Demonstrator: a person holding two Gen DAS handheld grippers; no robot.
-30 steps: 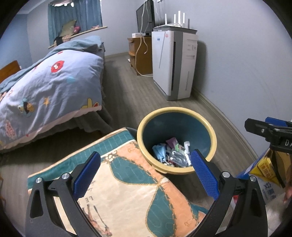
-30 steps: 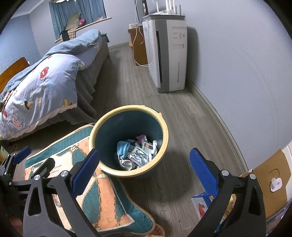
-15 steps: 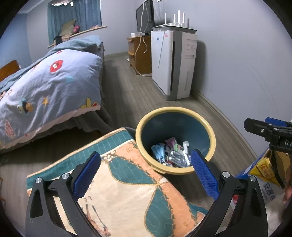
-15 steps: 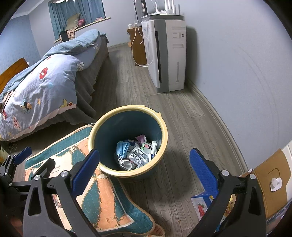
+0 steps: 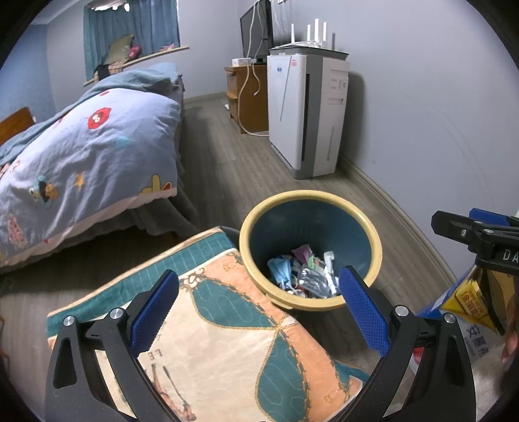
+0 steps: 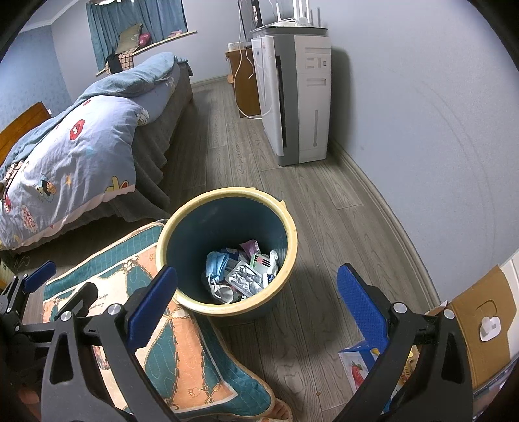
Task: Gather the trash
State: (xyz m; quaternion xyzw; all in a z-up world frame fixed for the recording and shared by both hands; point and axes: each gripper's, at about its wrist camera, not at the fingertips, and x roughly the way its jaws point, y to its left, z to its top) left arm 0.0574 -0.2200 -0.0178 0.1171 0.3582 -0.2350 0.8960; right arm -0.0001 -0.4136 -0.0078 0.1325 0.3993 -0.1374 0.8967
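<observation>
The round blue bin with yellow rim (image 6: pixel 227 259) stands on the grey wooden floor (image 6: pixel 324 207), holding crumpled trash (image 6: pixel 240 272), beside a patterned teal-orange cushion (image 5: pixel 227 341). The left hand-held gripper (image 5: pixel 259 311) and right hand-held gripper (image 6: pixel 256 308) both gape wide, empty

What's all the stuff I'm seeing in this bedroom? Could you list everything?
Round bin with yellow rim and dark blue inside: one, on the floor, beside the cushion.
Crumpled trash: several pieces, blue, silver, white, inside the bin.
Quilted teal and orange cushion: one, on the floor.
Bed with pale blue cartoon duvet: one, left.
White air purifier: one, against the wall.
White router with antennas: one, atop the purifier.
Brown wooden cabinet: one, far wall.
Blue curtain: one, window.
Printed cartons: a few, blue and yellow, right.
Left gripper: black, blue pads, jaws open, empty.
Right gripper: same, jaws open, empty.
</observation>
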